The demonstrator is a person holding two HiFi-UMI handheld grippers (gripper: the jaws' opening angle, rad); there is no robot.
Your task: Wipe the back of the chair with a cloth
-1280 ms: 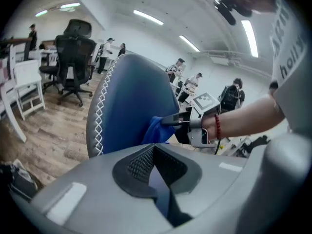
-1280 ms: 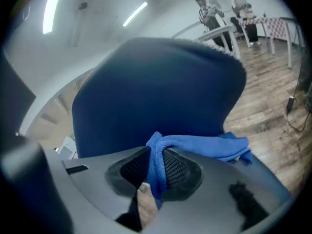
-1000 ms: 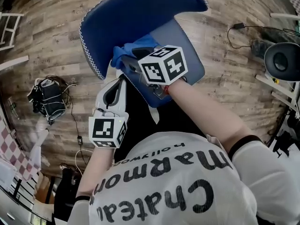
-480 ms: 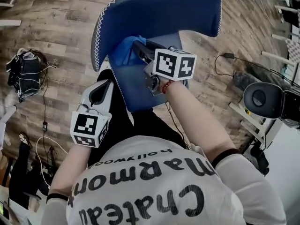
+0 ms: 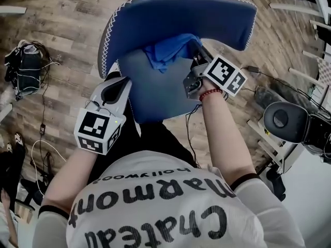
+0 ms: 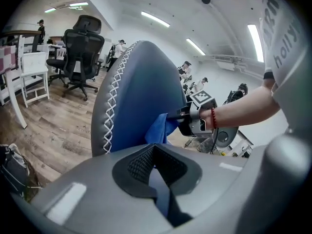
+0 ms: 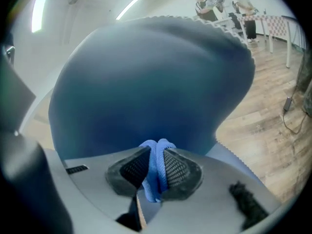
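A blue chair with white stitching stands below me, its backrest (image 5: 181, 19) at the top of the head view and its seat (image 5: 155, 99) beneath. My right gripper (image 5: 195, 53) is shut on a blue cloth (image 5: 168, 50) and presses it against the inner face of the backrest. The right gripper view shows the cloth (image 7: 156, 172) bunched between the pads, with the backrest (image 7: 156, 82) filling the view. My left gripper (image 5: 115, 77) rests at the chair's left edge, jaws shut, nothing seen between them. The left gripper view shows the stitched backrest (image 6: 141, 96), the cloth (image 6: 160, 128) and the right gripper (image 6: 183, 118).
A black bag (image 5: 23, 71) with cables lies on the wooden floor at the left. A round black device (image 5: 284, 120) stands at the right. A black office chair (image 6: 83, 48), a white chair (image 6: 31, 69) and people stand in the distance.
My right gripper has carried the cloth to the right across the backrest's inner face. The left gripper has stayed at the chair's left edge.
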